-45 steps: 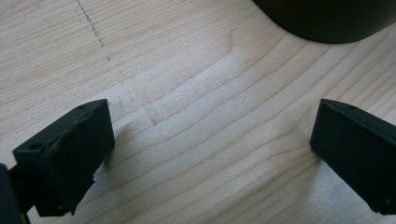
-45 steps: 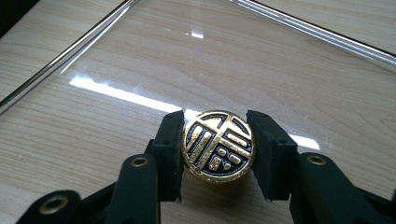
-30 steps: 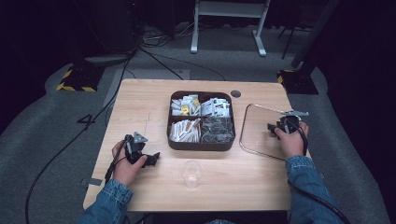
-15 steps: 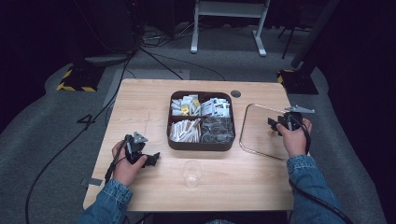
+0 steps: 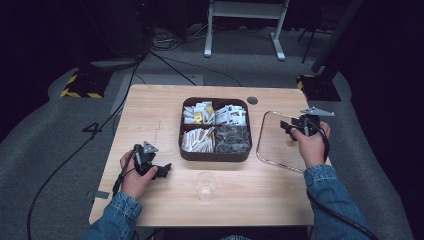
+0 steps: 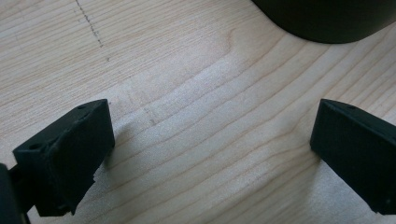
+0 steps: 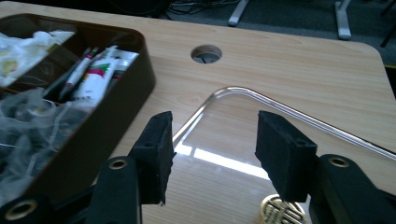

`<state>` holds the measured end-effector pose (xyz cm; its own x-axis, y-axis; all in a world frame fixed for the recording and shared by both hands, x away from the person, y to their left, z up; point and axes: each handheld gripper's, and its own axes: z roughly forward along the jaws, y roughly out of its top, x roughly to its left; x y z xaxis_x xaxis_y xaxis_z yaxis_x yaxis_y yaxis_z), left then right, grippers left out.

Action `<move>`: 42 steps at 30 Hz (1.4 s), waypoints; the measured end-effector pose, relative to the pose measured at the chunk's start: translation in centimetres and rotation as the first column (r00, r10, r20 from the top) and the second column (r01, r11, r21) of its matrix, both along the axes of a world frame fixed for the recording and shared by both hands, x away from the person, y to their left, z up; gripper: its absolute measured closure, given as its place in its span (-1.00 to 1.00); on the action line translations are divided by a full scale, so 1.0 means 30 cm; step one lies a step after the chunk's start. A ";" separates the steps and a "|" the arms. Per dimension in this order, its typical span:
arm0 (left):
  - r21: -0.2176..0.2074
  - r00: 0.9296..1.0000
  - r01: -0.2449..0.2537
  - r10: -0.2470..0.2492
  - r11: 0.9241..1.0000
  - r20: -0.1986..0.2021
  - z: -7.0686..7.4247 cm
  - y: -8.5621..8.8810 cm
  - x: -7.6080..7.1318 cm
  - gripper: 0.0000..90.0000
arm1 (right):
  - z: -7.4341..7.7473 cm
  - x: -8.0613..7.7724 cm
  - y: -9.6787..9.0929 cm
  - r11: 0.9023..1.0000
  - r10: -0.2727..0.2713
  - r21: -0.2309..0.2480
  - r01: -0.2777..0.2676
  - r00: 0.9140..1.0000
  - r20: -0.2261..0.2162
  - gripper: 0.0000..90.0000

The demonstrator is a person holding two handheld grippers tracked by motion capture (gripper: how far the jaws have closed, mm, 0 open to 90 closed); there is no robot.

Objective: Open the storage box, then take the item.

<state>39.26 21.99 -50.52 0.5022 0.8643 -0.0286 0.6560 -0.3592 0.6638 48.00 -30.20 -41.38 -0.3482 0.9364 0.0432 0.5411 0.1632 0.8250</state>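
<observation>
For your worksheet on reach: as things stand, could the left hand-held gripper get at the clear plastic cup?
Probably yes. The left hand-held gripper sits open on the table, and the clear plastic cup stands upright just beside it, with bare wood between them. The brown divided box lies farther back, off that path.

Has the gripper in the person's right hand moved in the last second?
Yes. The right gripper has moved toward the table's far edge over the clear tray, from near its middle toward its far end. Its jaws have just been opening, nothing between them.
</observation>
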 end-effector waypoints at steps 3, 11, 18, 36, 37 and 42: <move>-0.001 1.000 -0.001 0.001 1.000 0.000 0.000 -0.001 0.000 -1.00 | 0.023 -0.014 0.043 1.000 0.020 0.008 -0.021 1.000 0.011 0.03; 0.000 1.000 0.002 -0.002 1.000 0.000 0.000 0.000 -0.002 -0.99 | 0.057 -0.031 0.155 0.996 0.092 0.008 -0.092 0.996 0.014 0.03; 0.002 1.000 0.005 -0.005 1.000 -0.002 0.000 0.001 -0.004 -1.00 | 0.067 -0.033 0.244 0.989 0.145 0.010 -0.145 0.989 0.012 0.03; 0.000 1.000 0.000 0.000 1.000 0.001 0.000 0.000 -0.010 -0.99 | 0.025 -0.028 0.419 0.966 0.258 0.009 -0.258 0.965 -0.035 0.02; 0.000 1.000 0.001 -0.001 1.000 -0.002 0.000 0.001 -0.010 -0.99 | 0.019 -0.026 0.431 0.964 0.265 0.007 -0.264 0.963 -0.044 0.02; 0.000 1.000 0.002 -0.002 1.000 -0.002 0.000 0.001 -0.010 -1.00 | -0.012 -0.027 0.474 0.956 0.293 0.004 -0.294 0.953 -0.074 0.02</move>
